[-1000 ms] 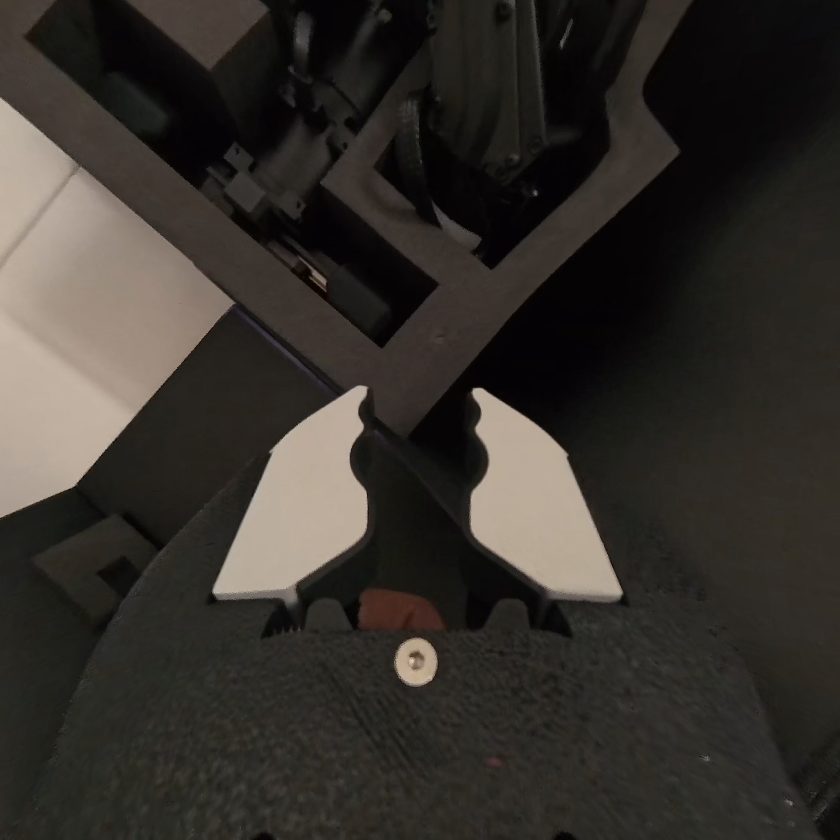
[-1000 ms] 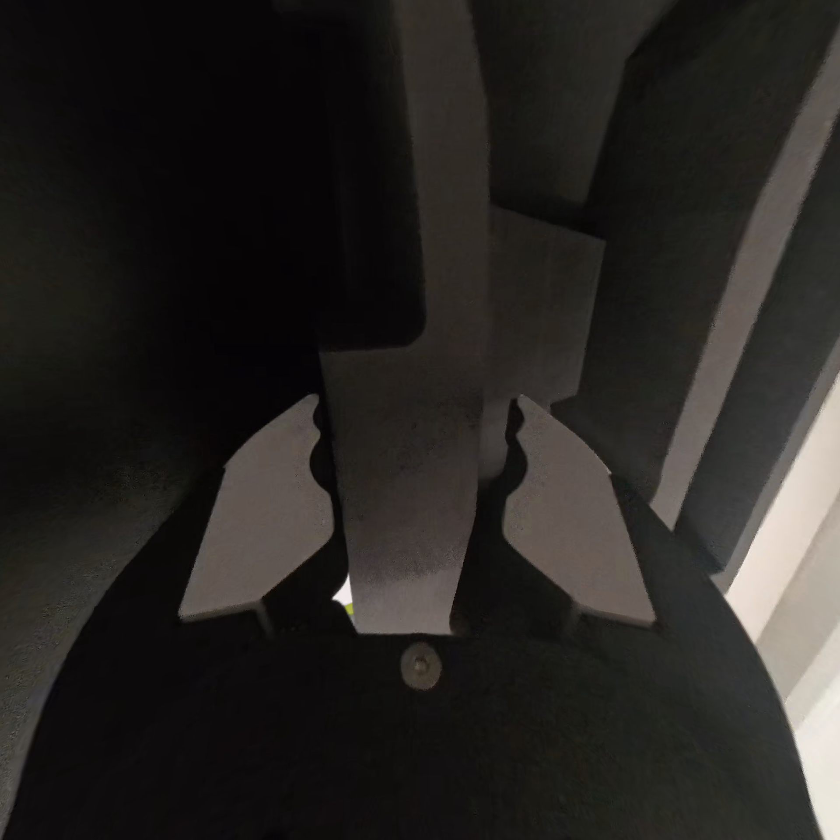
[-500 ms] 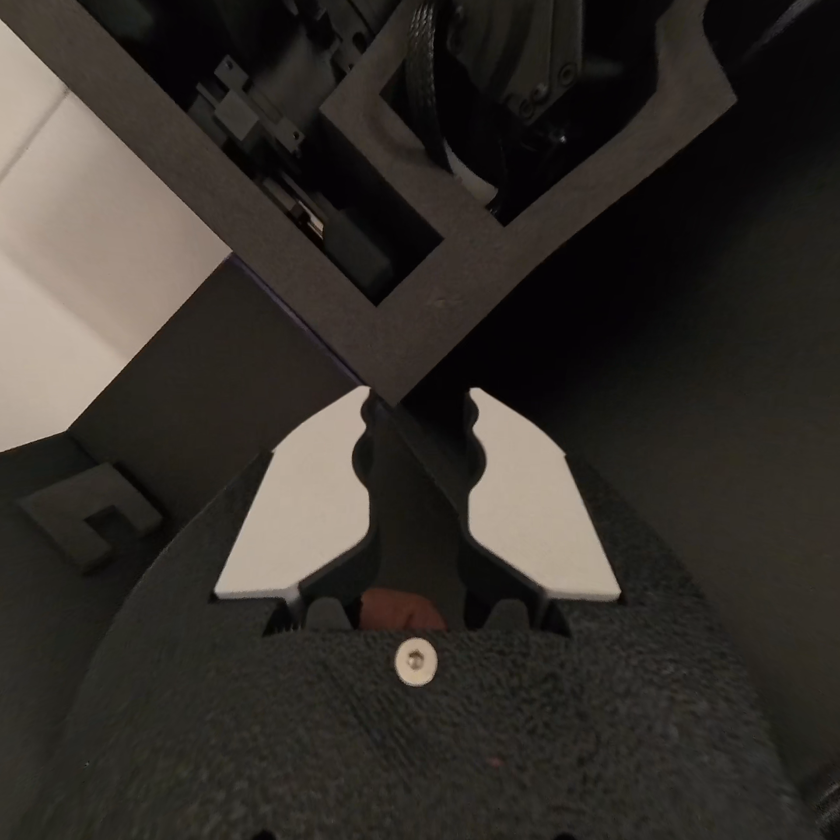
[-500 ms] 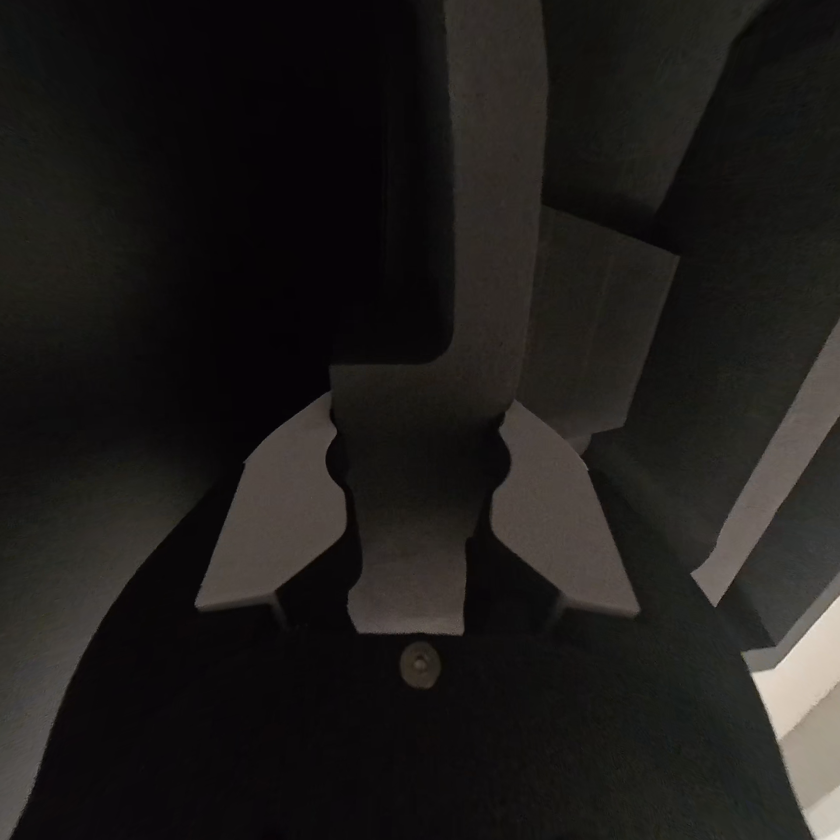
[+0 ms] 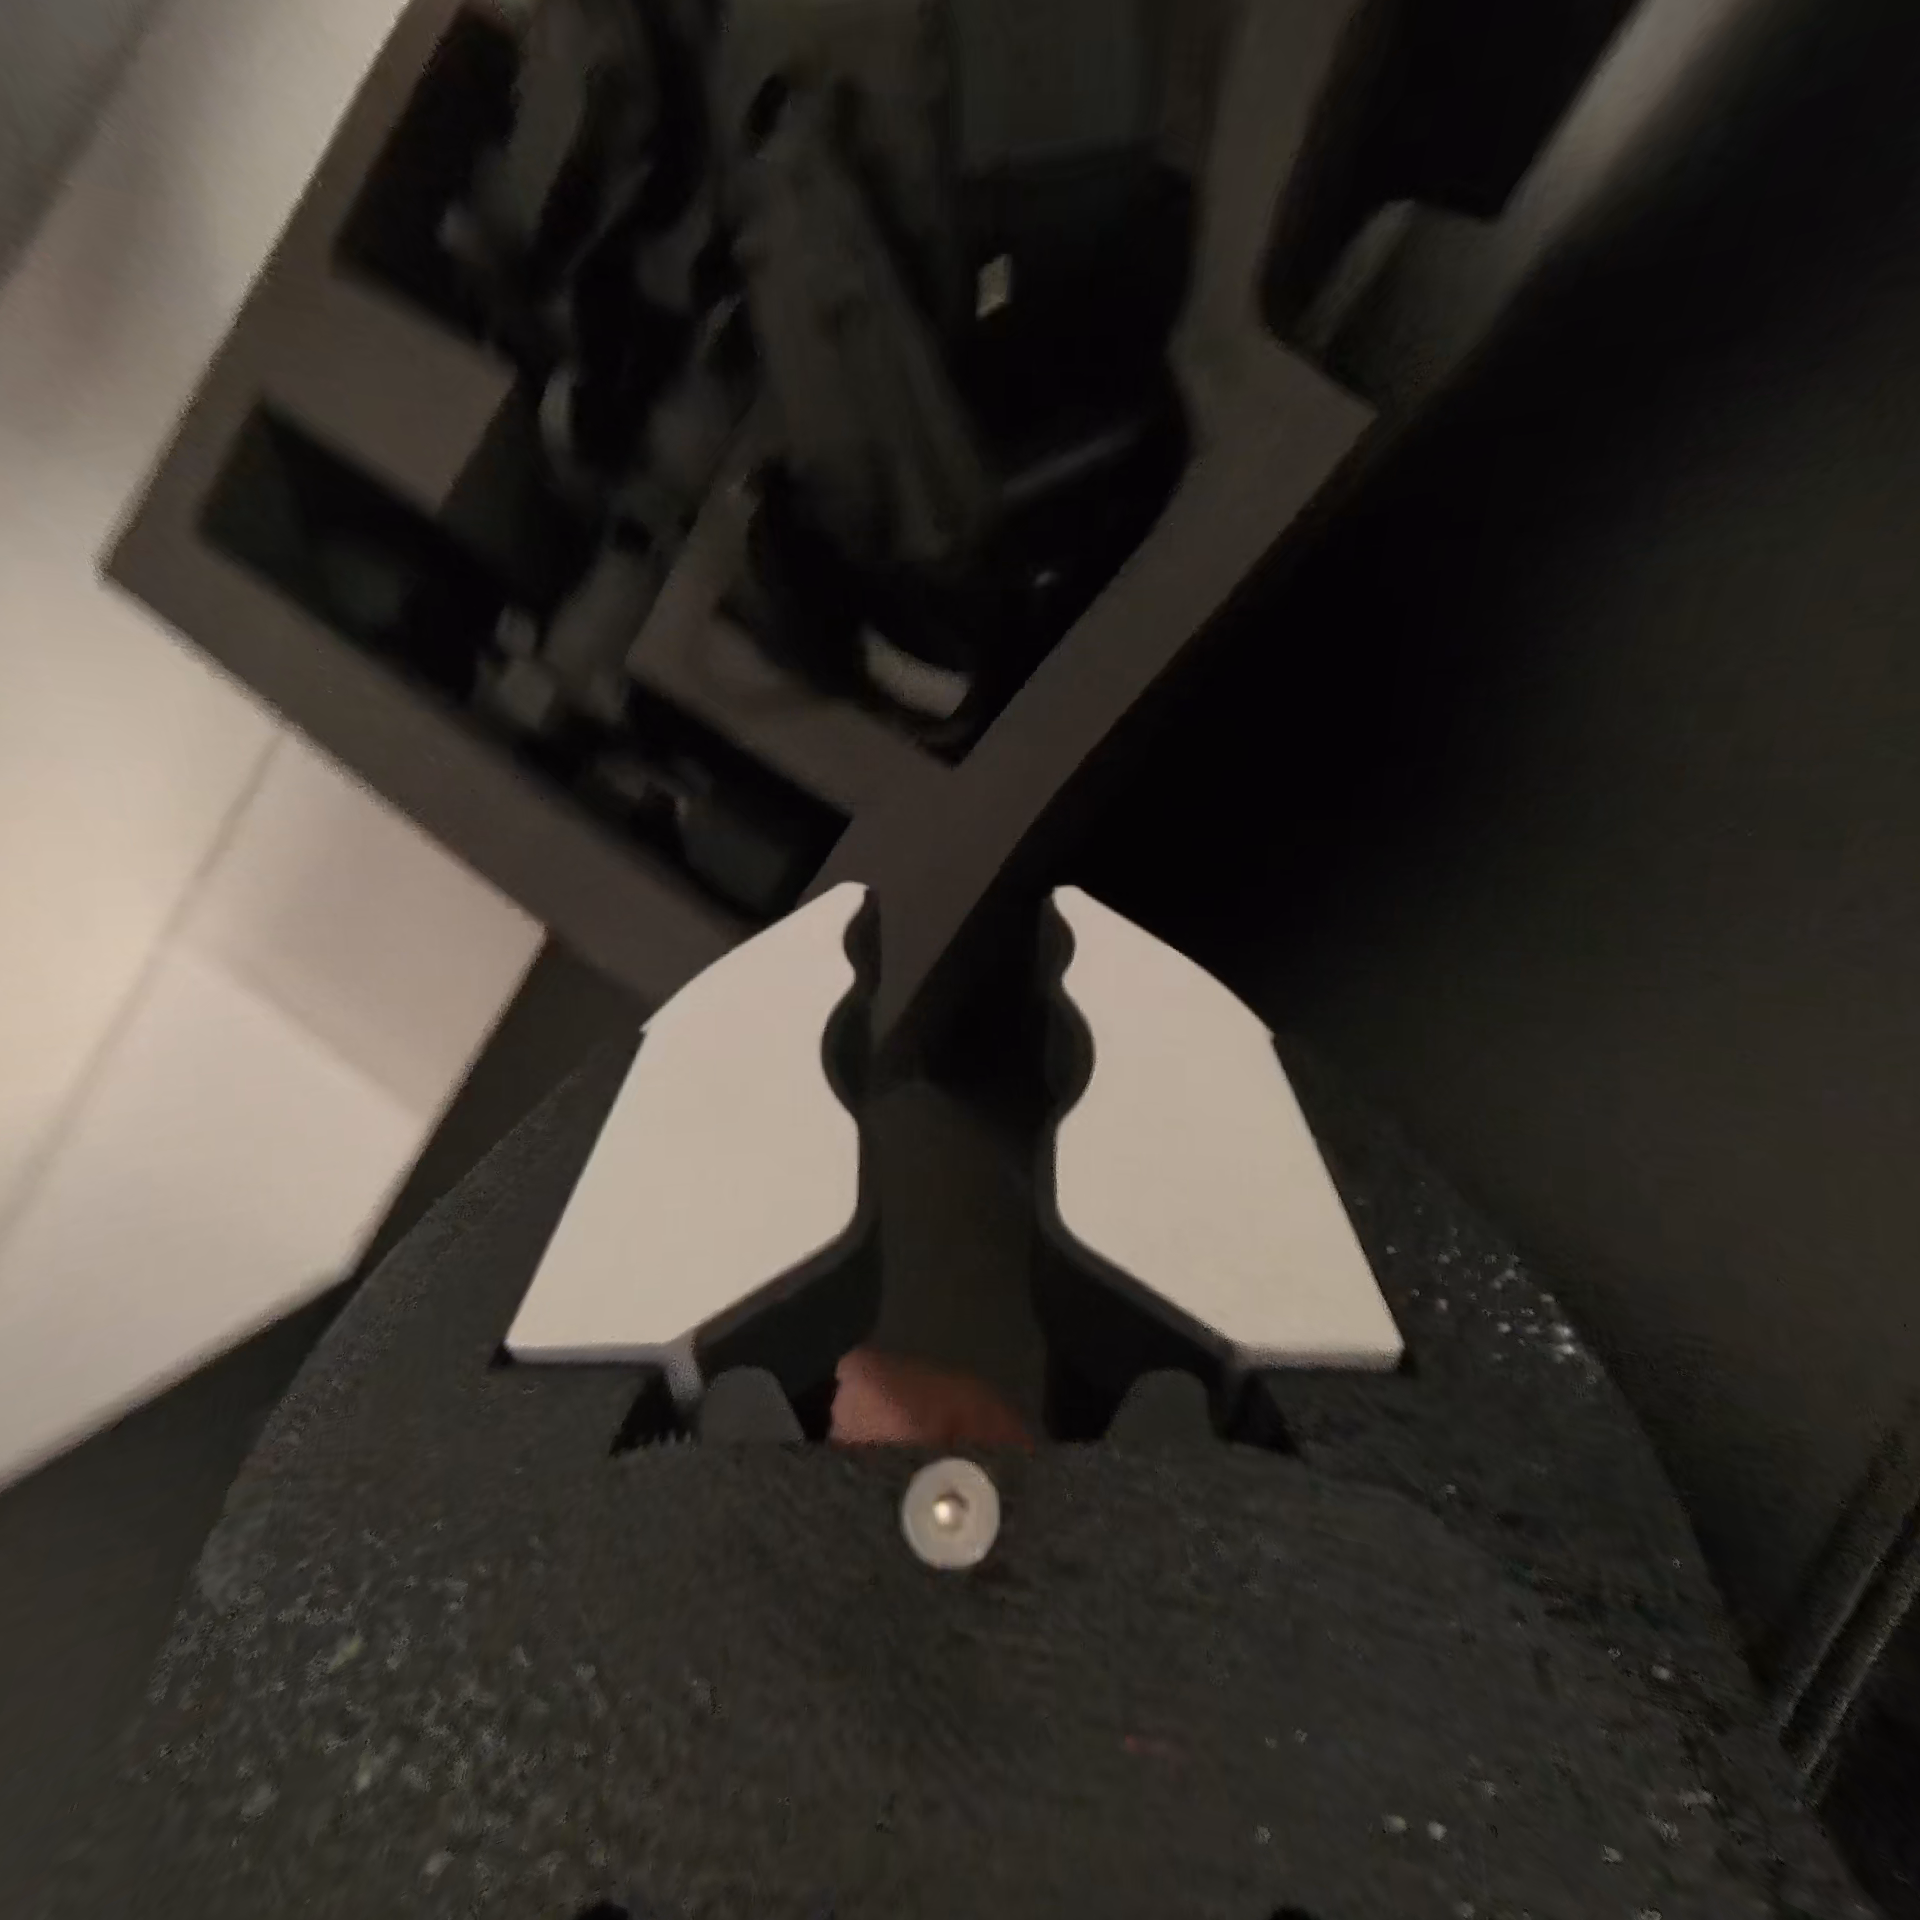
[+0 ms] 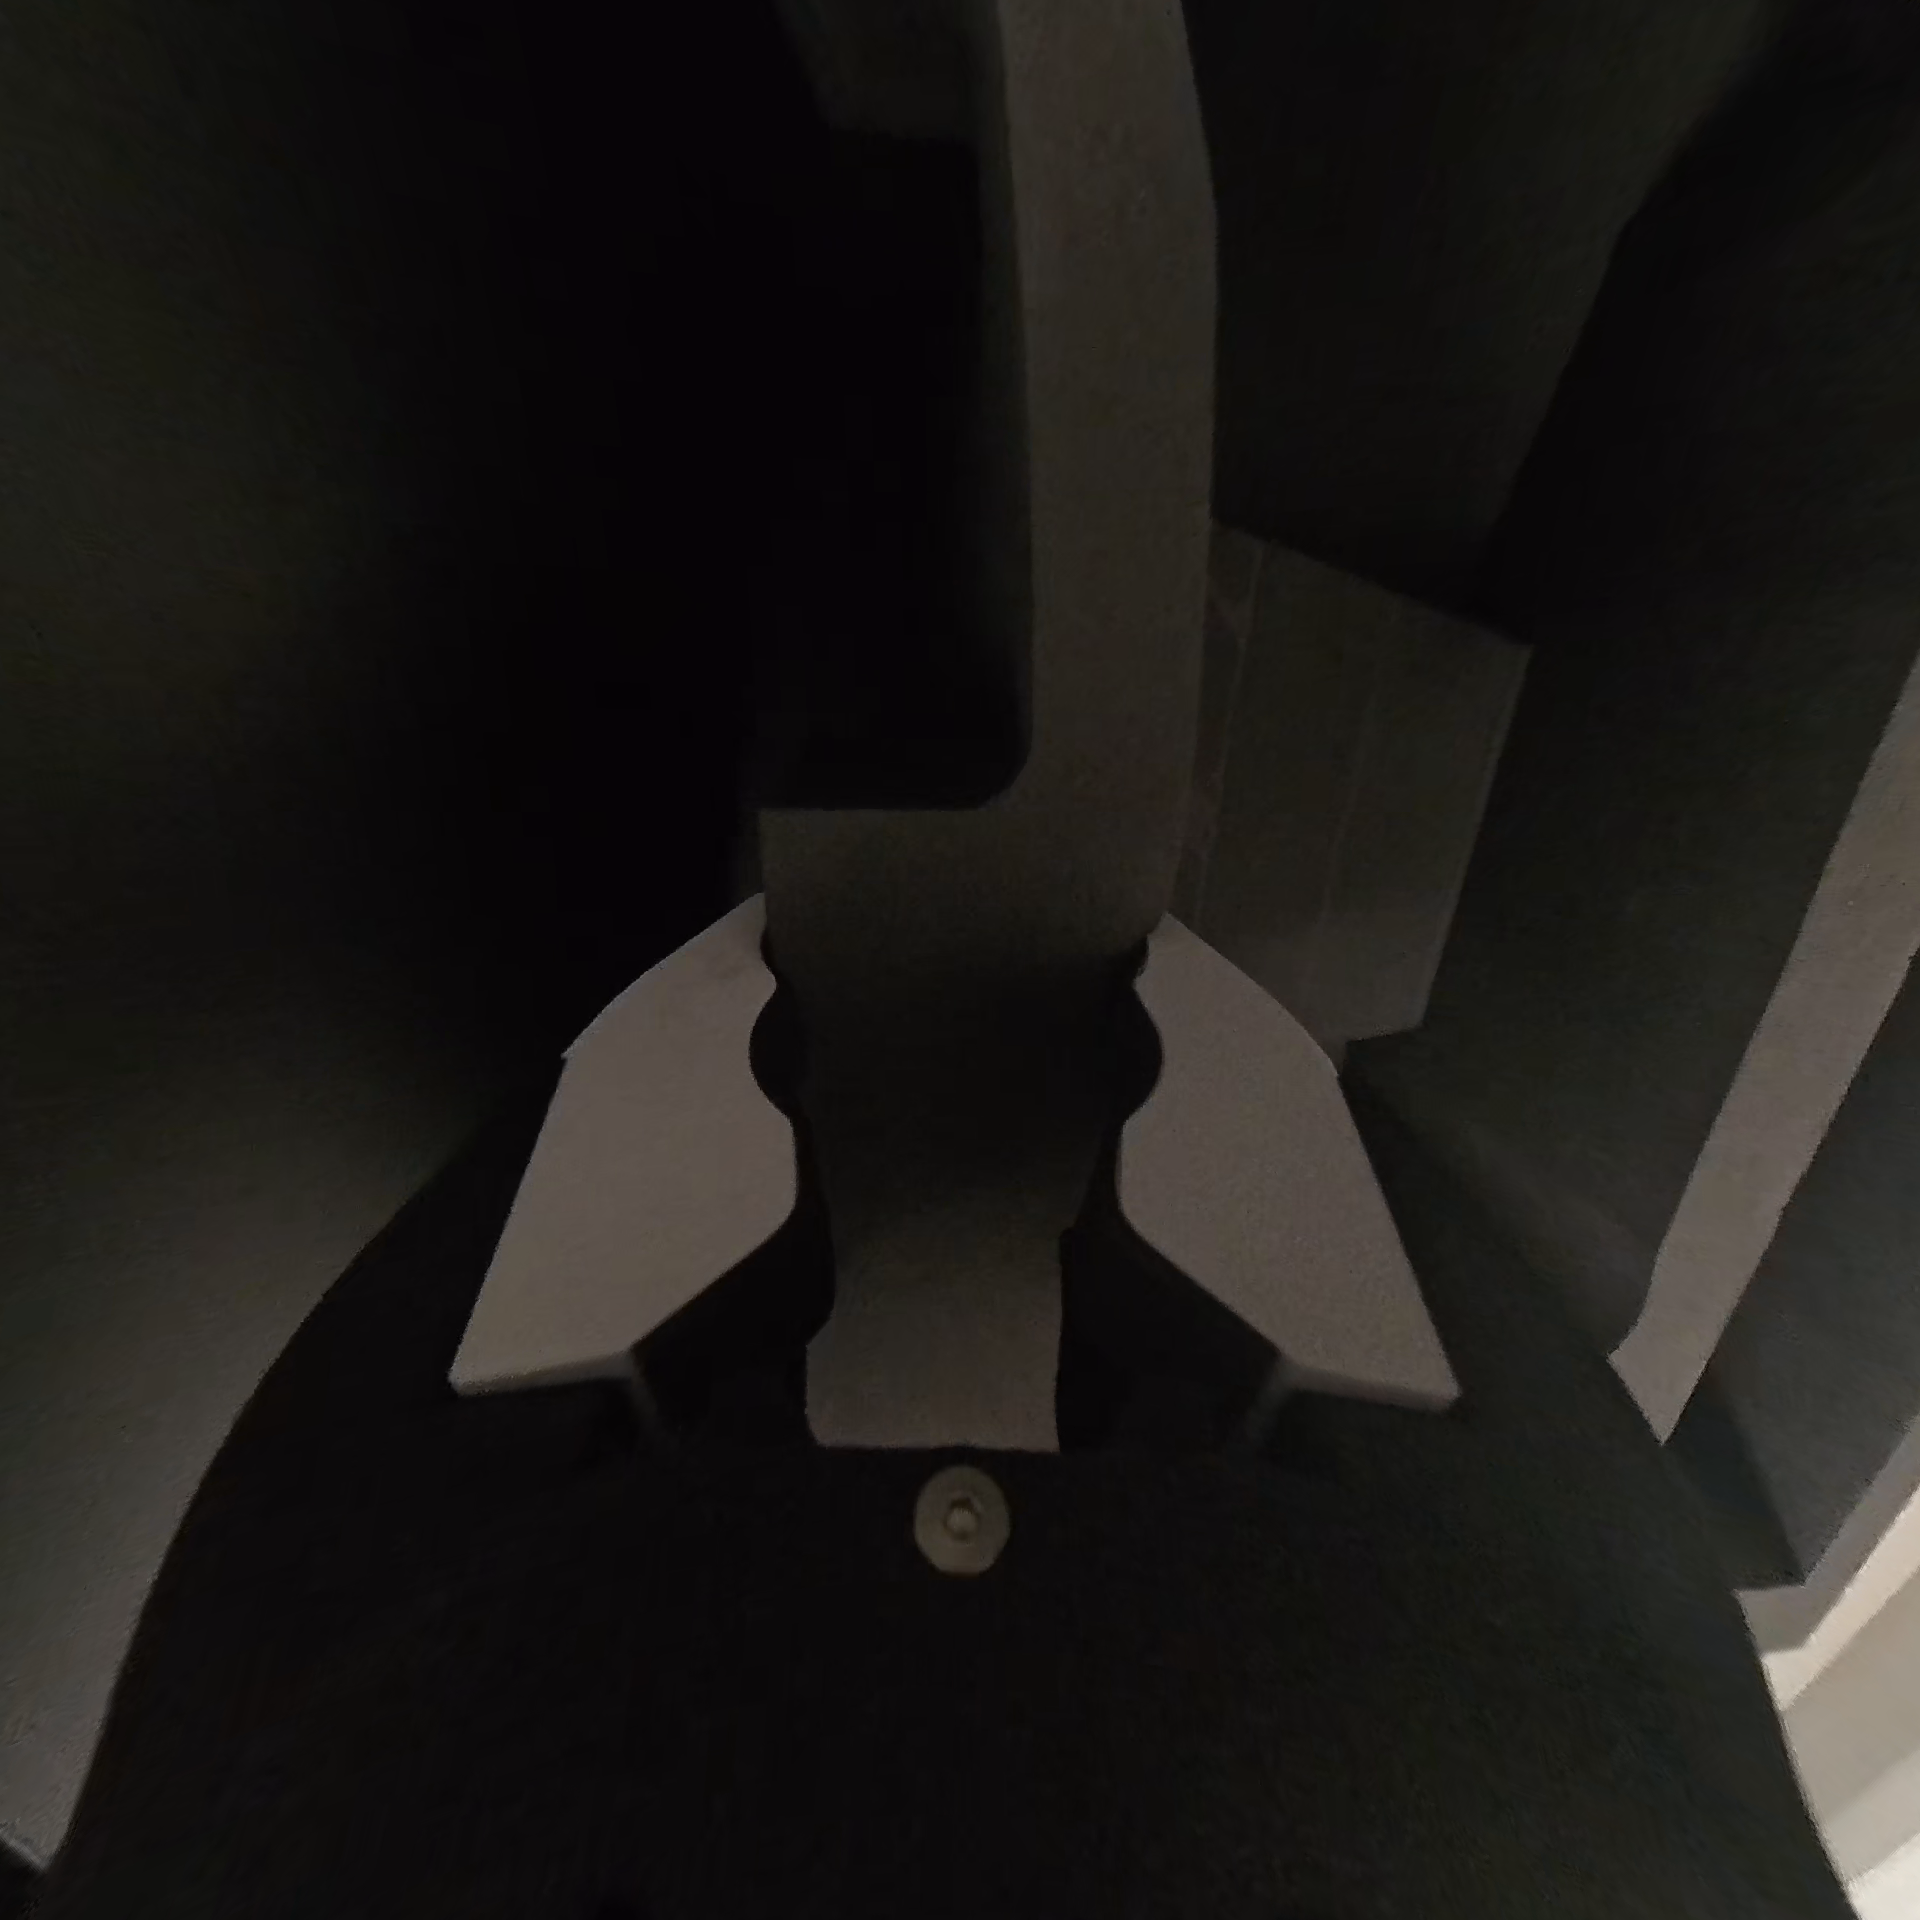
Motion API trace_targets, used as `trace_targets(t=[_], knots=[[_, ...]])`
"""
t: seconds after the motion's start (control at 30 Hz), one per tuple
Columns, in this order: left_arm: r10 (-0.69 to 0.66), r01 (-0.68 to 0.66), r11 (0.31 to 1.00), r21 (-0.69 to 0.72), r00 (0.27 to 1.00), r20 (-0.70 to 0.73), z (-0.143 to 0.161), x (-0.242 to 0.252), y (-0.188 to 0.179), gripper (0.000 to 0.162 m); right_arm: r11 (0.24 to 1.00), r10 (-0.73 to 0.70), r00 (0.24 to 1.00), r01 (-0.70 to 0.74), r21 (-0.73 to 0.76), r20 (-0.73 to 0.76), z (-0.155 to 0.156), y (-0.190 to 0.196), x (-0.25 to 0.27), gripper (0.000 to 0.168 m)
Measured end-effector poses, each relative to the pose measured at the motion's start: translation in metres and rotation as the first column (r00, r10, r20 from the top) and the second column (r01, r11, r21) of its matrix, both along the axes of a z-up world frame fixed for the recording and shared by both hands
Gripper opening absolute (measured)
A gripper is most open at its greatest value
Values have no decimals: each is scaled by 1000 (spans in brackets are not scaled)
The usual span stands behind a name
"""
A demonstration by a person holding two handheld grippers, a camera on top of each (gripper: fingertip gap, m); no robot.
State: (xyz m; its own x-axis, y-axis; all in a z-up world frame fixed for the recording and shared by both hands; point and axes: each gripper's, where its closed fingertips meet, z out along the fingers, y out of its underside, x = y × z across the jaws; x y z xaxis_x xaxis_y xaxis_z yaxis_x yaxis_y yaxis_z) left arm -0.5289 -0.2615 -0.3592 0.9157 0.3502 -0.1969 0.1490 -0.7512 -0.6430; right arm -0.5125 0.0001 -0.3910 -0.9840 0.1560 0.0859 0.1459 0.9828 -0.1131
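Foam insert (image 5: 914, 831): black, w/ several cutouts, tilted in the left view, one corner pointing down into the left gripper (image 5: 958, 904). Left fingers (image 5: 727, 1143) are closed on that corner; the rim runs in between the tips, little gap either side. Cutouts hold dark parts (image 5: 831, 416) (cables, brackets maybe); too blurred to name. Pale surface (image 5: 156, 987) lies behind at left, a dark panel (image 5: 1610, 831) fills the right.

Right gripper (image 6: 958, 920) clamps a narrow strip of the foam insert (image 6: 1101, 468). Both fingers (image 6: 644, 1174) touch the strip's sides near the tips, and the strip's end reaches back almost to the screw (image 6: 961, 1527). A grey foam block (image 6: 1361, 831) sits just right of the strip, behind it; whether it's part of the insert I can't tell. Dark walls all round, v. dim. A bright sliver of pale surface (image 6: 1860, 1787) shows bottom right.

Handling, my judgement: the foam is soft and the rims are thin, so it'll flex. The left hold is only on a corner tip, prob. the weaker of the two. Keep both grips firm, move the two ends together, no twisting btw them. Parts in the cutouts look loose-ish, so a steep tilt could spill them; keep it as level as poss. and go slow.
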Motion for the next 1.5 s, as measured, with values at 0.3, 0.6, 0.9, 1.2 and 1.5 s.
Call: trace_targets(t=[0.3, 0.6, 0.9, 1.2, 1.5], knots=[[-399, 348, 870, -350, 913, -83, -43, -6, 39, 33, 1000, -19, 1000, 19, 0, 5, -2, -2, 0, 58], [-476, 408, 755, -513, 880, -1, -63, -12, 47, 24, 1000, -11, 1000, 11, 1, 9, -2, -1, 0, 58], [-432, 428, 818, -384, 898, 83, -40, -8, 42, 18, 998, 2, 997, 3, -62, 72, 17, -7, 9, 57], [-419, 454, 803, -385, 891, 175, 37, -7, 39, 18, 982, -57, 952, 108, -156, 301, 69, -11, 29, 58], [-382, 527, 780, -337, 828, 410, 86, 26, 51, 18, 967, -11, 859, 140, -213, 512, 108, 1, 58, 58]])
